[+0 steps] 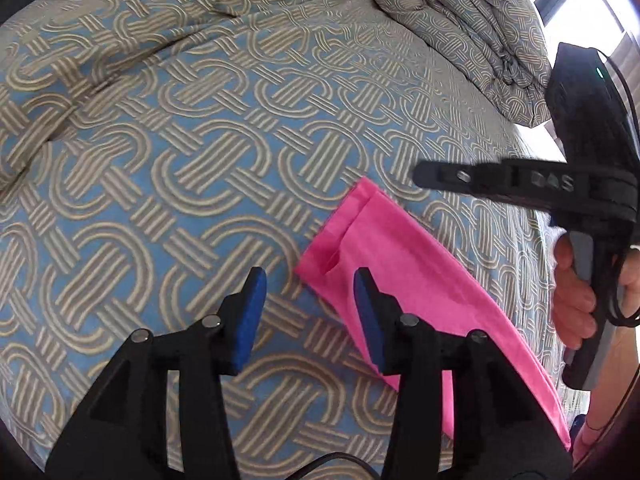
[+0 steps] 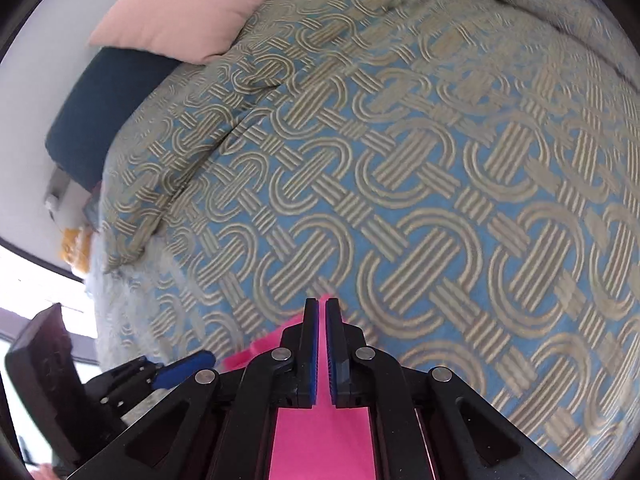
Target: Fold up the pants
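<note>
The pink pants (image 1: 404, 304) lie on the bedspread (image 1: 200, 160). The left gripper (image 1: 310, 312) hovers spread at their hem; the right gripper (image 2: 322, 344) is pressed together, empty. A shallow pinch could snag the bedspread.

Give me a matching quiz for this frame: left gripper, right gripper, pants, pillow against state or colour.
Column 1:
1. left gripper
2. right gripper
3. pants
4. pillow

Column 2:
A. pale peach, at the bed's far end
B. jaws nearly together
C. bright pink, flat on the bedspread
D. jaws wide apart

Pairs: 1-D, 2-B, 3-C, 4-A
</note>
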### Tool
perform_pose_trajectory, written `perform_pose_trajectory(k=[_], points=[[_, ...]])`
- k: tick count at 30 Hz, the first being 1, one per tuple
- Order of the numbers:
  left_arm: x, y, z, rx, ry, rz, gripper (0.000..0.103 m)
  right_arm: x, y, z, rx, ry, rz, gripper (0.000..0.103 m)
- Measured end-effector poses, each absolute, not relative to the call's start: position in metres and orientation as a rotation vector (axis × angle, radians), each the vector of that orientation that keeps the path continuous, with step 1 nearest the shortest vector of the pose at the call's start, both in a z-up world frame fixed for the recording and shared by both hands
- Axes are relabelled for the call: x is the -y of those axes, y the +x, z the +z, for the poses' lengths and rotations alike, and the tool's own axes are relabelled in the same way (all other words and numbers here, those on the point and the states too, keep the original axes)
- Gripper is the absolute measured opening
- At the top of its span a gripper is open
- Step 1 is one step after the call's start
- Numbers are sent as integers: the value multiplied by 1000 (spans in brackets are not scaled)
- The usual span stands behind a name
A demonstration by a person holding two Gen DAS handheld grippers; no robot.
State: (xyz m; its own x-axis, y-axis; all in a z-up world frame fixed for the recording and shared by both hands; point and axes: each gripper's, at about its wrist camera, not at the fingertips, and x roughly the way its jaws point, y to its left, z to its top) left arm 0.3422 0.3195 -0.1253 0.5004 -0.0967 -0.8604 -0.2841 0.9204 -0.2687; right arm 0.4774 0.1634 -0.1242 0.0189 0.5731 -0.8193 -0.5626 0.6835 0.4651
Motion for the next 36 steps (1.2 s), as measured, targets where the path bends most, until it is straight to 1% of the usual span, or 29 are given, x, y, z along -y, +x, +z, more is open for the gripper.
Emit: perform_pose_trajectory(k=[2, 4, 5, 8, 9, 11, 16, 19, 22, 23, 24, 25, 26, 30, 33, 36], points=[[-317, 336, -116, -1029, -379, 109, 47, -138, 467, -117, -1289, 32, 894, 8], [-312, 335, -107, -1016, -342, 76, 47, -109, 452, -108, -1287, -16, 883, 13], [-307, 334, -102, -1007, -323, 52, 47, -86, 441, -102, -1281, -50, 858, 15], [-281, 335, -85, -981, -246, -26, 47, -6, 404, -90, -1291, -104, 738, 23], [-271, 335, -82, -977, -224, -49, 47, 21, 391, -89, -1300, -114, 683, 28], [-248, 339, -77, -974, -186, -89, 47, 85, 358, -89, -1318, -129, 540, 29], [-180, 345, -75, -1017, -87, -213, 47, 217, 281, -110, -1405, -9, 287, 31], [-137, 341, -76, -1049, -2, -249, 48, 262, 251, -128, -1437, 55, 200, 31], [-118, 330, -72, -1063, -17, -272, 48, 288, 227, -136, -1410, 174, 167, 31], [-118, 326, -72, -1067, -34, -270, 49, 291, 218, -137, -1380, 207, 171, 32], [-122, 320, -71, -1069, -59, -258, 52, 293, 211, -139, -1359, 225, 173, 35], [-124, 313, -71, -1069, -75, -242, 58, 295, 206, -143, -1350, 231, 159, 38], [-130, 307, -72, -1068, -92, -217, 62, 294, 203, -149, -1342, 221, 141, 38], [-175, 285, -82, -1090, -152, -67, 63, 296, 205, -147, -1238, 194, 26, 38], [-224, 269, -91, -1110, -232, 79, 64, 298, 211, -137, -1187, 183, -93, 38], [-261, 261, -98, -1132, -353, 119, 64, 282, 206, -127, -1164, 245, -34, 38]])
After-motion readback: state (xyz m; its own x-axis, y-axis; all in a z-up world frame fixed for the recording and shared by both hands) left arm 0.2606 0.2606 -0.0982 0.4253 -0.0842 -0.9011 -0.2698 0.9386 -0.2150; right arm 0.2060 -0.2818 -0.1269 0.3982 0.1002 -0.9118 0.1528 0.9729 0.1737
